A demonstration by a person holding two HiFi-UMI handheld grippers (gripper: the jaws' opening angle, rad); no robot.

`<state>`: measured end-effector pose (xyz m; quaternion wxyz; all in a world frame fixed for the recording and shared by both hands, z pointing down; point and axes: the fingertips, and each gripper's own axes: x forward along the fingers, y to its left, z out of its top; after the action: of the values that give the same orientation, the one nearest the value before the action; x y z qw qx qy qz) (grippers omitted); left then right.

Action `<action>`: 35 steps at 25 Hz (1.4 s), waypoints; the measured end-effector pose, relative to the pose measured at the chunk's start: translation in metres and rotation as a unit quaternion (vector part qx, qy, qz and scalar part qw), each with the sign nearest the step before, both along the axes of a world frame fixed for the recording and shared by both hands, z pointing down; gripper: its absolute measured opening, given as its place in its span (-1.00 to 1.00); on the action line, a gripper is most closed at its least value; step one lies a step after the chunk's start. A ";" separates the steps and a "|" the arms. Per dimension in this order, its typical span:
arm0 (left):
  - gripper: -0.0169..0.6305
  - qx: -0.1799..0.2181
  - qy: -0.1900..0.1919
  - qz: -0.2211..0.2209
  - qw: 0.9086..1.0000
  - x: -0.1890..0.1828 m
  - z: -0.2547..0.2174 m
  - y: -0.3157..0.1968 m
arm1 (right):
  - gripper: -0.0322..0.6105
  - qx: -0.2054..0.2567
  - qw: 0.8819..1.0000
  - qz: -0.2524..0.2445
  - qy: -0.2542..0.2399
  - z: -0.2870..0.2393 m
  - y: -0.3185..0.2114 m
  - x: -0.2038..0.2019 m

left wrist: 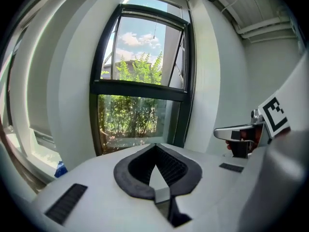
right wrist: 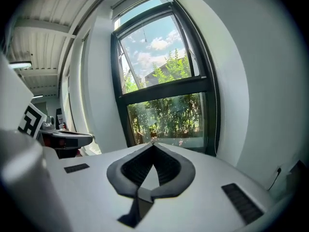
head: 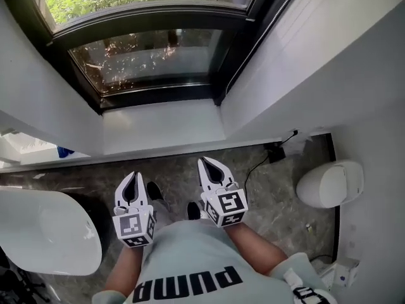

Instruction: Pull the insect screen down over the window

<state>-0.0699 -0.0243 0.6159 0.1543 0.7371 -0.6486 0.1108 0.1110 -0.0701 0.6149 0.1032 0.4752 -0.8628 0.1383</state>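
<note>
The dark-framed window (head: 152, 56) stands straight ahead above a white sill (head: 161, 125). Its glass shows bare in both gripper views, with trees and sky behind. The upper pane (left wrist: 145, 47) is tilted open, and a thin cord (left wrist: 154, 32) hangs down at its top; the same cord (right wrist: 144, 35) shows in the right gripper view. No screen shows over the glass. My left gripper (head: 131, 175) and right gripper (head: 204, 161) hang side by side, low in front of my body and well short of the window. Both are shut with nothing between them. Their tips (left wrist: 155, 145) (right wrist: 153, 143) point at the lower pane.
White walls flank the window recess on both sides. On the stone floor a rounded white fixture (head: 44, 233) sits at the left and a white lidded bin (head: 329, 182) at the right. A black plug and cable (head: 275, 151) lie at the foot of the right wall. My shoes (head: 155, 192) are below the grippers.
</note>
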 end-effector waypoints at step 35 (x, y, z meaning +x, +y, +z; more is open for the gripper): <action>-0.72 0.098 -0.022 0.117 0.988 -0.029 -0.117 -0.182 | -0.57 0.135 0.988 -0.062 0.046 -0.115 -0.147 -0.075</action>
<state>-0.0992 -0.2066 0.4989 0.0526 0.8167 -0.5691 0.0803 0.0360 -0.2174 0.5003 0.0862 0.4360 -0.8958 -0.0082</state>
